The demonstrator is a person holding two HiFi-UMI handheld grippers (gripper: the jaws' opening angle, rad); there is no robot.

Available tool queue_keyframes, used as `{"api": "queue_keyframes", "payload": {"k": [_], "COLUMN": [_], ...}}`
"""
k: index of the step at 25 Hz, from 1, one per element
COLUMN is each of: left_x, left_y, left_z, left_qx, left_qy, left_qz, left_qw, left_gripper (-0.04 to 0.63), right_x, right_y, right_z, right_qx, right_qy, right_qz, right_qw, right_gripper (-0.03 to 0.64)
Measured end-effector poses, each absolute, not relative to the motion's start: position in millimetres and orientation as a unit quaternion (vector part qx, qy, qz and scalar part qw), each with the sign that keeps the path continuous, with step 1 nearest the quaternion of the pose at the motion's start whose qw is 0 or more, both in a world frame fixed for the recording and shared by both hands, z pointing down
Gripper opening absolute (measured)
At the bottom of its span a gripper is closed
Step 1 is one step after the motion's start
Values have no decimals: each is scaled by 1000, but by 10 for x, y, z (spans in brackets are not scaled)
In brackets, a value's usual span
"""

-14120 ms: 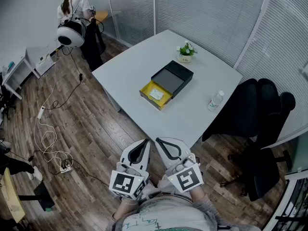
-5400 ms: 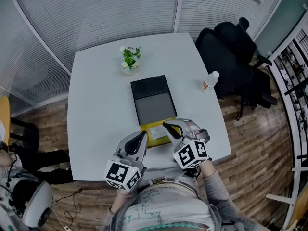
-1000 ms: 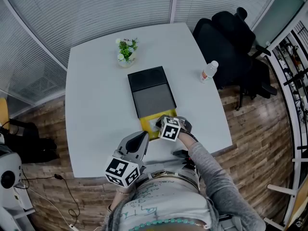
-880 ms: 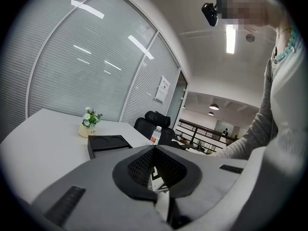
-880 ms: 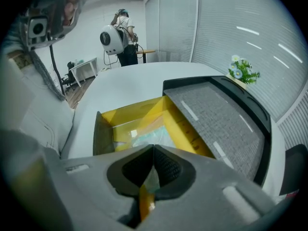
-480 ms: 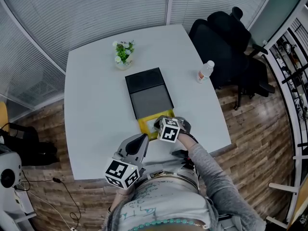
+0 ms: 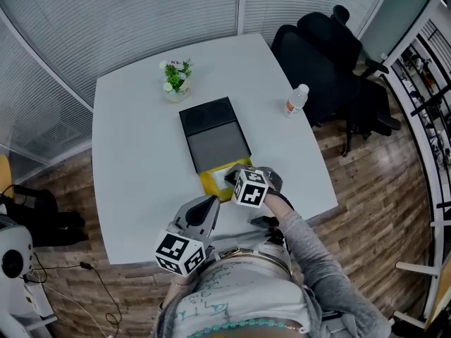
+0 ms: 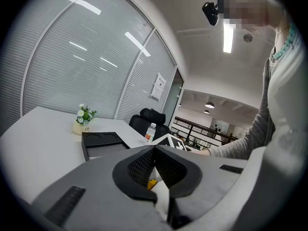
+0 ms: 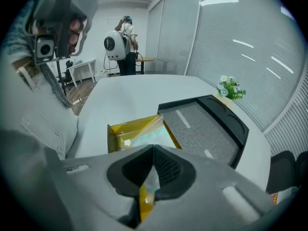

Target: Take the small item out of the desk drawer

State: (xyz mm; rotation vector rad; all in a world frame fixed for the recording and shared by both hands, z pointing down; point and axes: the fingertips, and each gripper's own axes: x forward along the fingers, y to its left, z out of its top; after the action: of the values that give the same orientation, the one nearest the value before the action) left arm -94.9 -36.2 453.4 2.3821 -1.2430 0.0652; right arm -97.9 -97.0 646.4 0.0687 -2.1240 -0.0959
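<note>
A black desk box [image 7: 215, 136] lies mid-table with its yellow drawer [image 7: 211, 182] pulled out toward me. My right gripper [image 7: 232, 177] hangs just above the drawer, pointing steeply down. In the right gripper view its jaws [image 9: 153, 148] are shut on a thin clear packet with a yellow edge [image 9: 146, 192]. Below it, the drawer [image 9: 120, 131] still holds something clear and crinkled. My left gripper [image 7: 212, 201] hovers at the table's near edge, left of the drawer. In the left gripper view its jaws [image 8: 154, 147] are shut with nothing between them.
A small potted plant [image 7: 175, 79] stands beyond the box. A water bottle [image 7: 296, 101] stands near the table's right edge, beside a black office chair [image 7: 331, 48]. A person with a backpack [image 9: 119, 42] stands far across the room.
My right gripper has risen a little above the yellow drawer, still shut, so more of the drawer shows. The left gripper has stayed in place.
</note>
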Motion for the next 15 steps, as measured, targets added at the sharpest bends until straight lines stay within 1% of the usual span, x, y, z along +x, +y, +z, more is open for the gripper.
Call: {"api": "queue_keyframes", "payload": {"k": [15], "left_x": [-977], "left_y": [-392], "left_z": [4530], "left_qx": [860], "left_qy": [-467], "left_qz": [35], "left_qw": [204], "left_gripper": [-2], "right_x": [-1019], "right_y": [-1020], "right_z": [5853], "right_qx": [62], "right_qy": [-902], "right_qz": [-55], "right_qw": [423], "right_gripper": [5]}}
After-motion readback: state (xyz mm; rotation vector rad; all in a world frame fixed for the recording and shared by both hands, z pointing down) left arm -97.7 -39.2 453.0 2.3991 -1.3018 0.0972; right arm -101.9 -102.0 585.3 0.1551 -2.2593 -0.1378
